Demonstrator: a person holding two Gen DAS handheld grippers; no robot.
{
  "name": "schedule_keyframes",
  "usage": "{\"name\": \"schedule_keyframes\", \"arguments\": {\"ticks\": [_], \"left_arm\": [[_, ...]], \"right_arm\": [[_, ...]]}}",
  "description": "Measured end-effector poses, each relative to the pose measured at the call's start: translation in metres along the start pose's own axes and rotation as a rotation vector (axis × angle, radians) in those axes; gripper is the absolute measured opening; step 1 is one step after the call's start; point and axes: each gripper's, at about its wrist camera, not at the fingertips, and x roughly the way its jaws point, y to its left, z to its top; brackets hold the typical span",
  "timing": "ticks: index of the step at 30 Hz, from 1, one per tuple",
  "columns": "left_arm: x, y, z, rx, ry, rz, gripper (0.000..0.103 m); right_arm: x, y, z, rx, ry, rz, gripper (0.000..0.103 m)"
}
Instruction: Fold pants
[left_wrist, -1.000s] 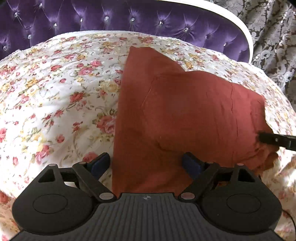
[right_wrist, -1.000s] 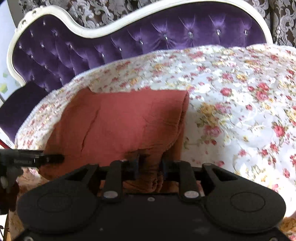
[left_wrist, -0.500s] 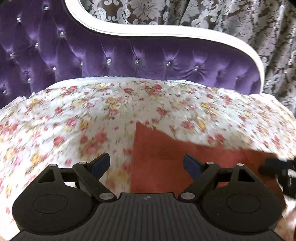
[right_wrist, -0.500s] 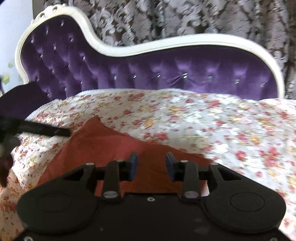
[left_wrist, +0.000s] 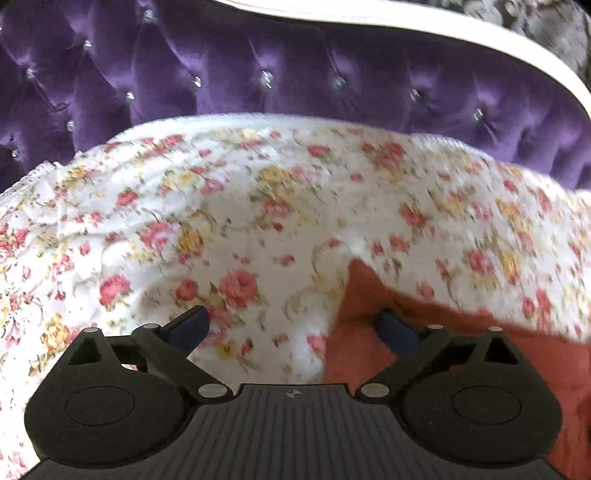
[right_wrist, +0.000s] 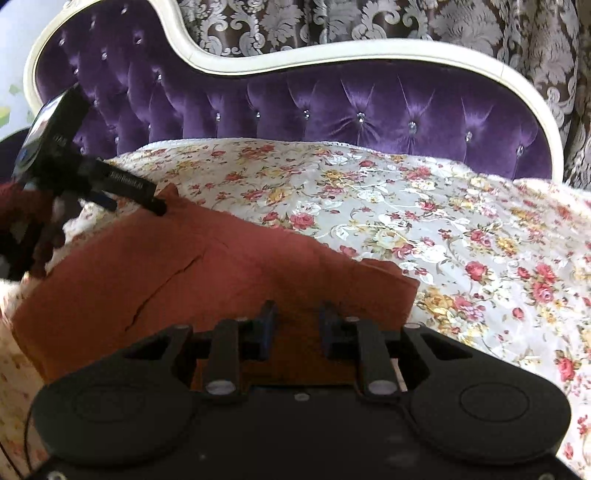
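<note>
Pants (right_wrist: 177, 273), rust-red and folded, lie on the floral bedspread (right_wrist: 406, 206) just ahead of the right gripper (right_wrist: 293, 325), whose narrow jaws are closing with nothing pinched. Left gripper (left_wrist: 291, 326), jaws spreading wide, straddles their far corner. Purple tufted headboard (right_wrist: 332, 107) stands beyond.

Soft daylight is spread evenly across the floral bedspread (left_wrist: 258, 206), which is smeared by motion blur in the left wrist view. Sheen is caught on the purple tufted headboard (right_wrist: 369, 107) above it, bowed by fisheye distortion; corners are darkened.
</note>
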Motion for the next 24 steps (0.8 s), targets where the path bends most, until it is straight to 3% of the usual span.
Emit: {"name": "schedule_keyframes", "arguments": {"ticks": [5, 7, 9, 13, 18, 24], "left_arm": [[0.018, 0.004, 0.019, -0.029, -0.016, 0.038, 0.099], [0.017, 0.006, 0.026, -0.035, -0.029, 0.069, 0.091], [0.007, 0.009, 0.03, -0.016, -0.042, 0.065, 0.091], [-0.033, 0.017, 0.017, -0.006, -0.08, -0.071, 0.095], [-0.061, 0.014, -0.023, 0.027, -0.03, -0.203, 0.099], [-0.053, 0.002, -0.067, 0.024, 0.099, -0.338, 0.099]], "right_arm": [[-0.011, 0.001, -0.009, 0.001, -0.009, -0.006, 0.025], [-0.013, -0.003, -0.009, 0.012, -0.006, 0.003, 0.025], [-0.016, -0.007, -0.006, 0.026, 0.002, 0.008, 0.027], [-0.035, -0.02, -0.006, 0.078, -0.015, -0.004, 0.045], [-0.045, -0.049, -0.018, 0.23, 0.016, 0.03, 0.049], [-0.043, -0.068, -0.03, 0.372, 0.056, 0.144, 0.051]]}}
